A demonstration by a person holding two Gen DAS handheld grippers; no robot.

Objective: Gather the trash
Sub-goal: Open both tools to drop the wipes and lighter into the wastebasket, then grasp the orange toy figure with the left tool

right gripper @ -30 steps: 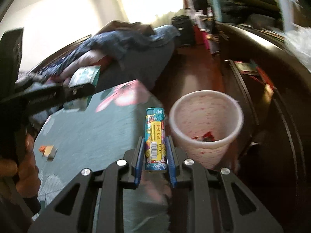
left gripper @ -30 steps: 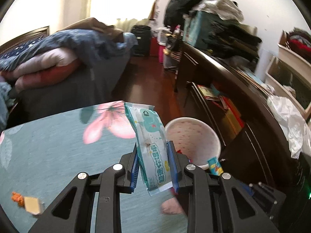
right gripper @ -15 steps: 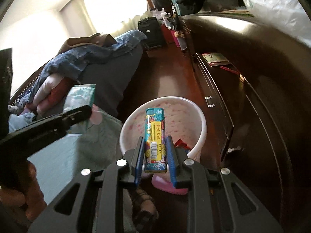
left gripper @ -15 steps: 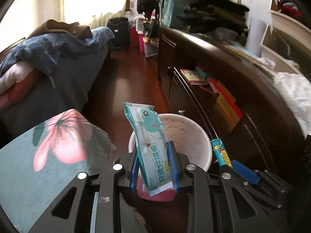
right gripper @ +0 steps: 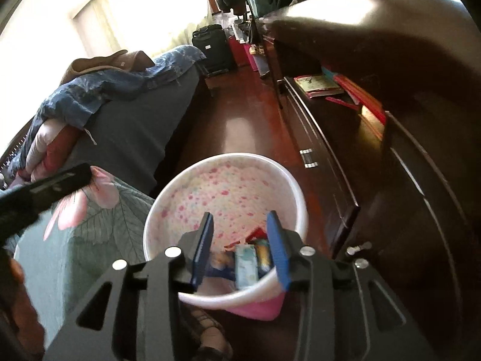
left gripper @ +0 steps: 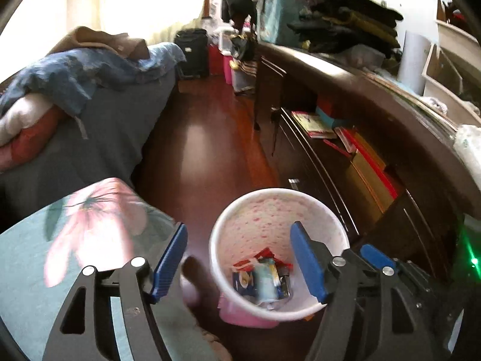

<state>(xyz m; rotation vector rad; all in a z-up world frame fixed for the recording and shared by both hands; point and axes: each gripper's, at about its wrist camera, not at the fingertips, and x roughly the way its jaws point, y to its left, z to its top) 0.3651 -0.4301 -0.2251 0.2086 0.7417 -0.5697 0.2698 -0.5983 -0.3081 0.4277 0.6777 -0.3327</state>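
Trash (left gripper: 264,279) lies at the bottom of the speckled bin (left gripper: 339,234) on the floor. Left gripper (left gripper: 239,258) and right gripper (right gripper: 240,248) hang over it, jaws opening, nothing between them.

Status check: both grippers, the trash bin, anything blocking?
Left gripper and right gripper opening over the bin, nothing between the jaws. Trash bin on the floor, wrappers inside. Nothing in the way.
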